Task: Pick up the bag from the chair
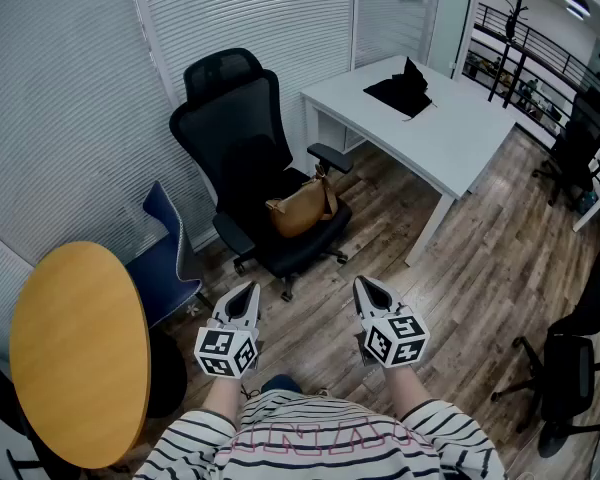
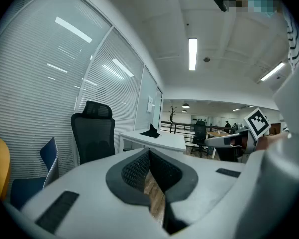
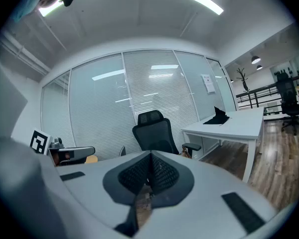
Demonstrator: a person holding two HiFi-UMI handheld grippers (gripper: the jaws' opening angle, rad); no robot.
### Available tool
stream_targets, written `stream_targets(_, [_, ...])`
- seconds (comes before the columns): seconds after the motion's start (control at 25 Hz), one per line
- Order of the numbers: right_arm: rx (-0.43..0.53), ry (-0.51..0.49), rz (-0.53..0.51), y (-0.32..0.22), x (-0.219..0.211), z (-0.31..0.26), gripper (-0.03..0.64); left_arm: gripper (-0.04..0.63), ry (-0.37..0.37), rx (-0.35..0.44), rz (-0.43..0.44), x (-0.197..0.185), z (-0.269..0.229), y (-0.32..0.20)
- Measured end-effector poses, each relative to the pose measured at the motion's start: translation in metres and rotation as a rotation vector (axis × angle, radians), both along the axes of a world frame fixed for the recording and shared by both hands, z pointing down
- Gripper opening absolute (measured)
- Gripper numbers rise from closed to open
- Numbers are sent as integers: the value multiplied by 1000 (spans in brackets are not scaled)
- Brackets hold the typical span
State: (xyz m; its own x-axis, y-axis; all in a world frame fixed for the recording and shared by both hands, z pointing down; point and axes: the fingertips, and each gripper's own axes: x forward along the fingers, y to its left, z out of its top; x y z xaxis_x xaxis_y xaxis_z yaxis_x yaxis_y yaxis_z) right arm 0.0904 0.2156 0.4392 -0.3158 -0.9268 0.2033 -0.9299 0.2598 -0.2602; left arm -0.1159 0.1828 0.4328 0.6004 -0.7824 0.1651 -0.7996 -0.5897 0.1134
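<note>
A tan leather bag sits on the seat of a black office chair, straps pointing up toward the armrest. My left gripper is held low in front of the chair, jaws shut and empty. My right gripper is beside it, also shut and empty. Both are well short of the bag. In the left gripper view the chair shows beyond my shut jaws. In the right gripper view the chair stands behind the shut jaw tips; only a sliver of the bag shows by the armrest.
A white desk with a black cloth stands right of the chair. A round yellow table and a blue chair are at the left. More black chairs stand at the right. Window blinds run behind.
</note>
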Motion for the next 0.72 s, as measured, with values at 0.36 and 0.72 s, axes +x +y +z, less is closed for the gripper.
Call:
stream_targets(0.36, [-2,-114,39,-6,18,7,230,206,61,-30,72,22,5,4])
stream_targets(0.72, [-48,-138,49,-55,24,26,230,206,64,-94,56,19,33,-47])
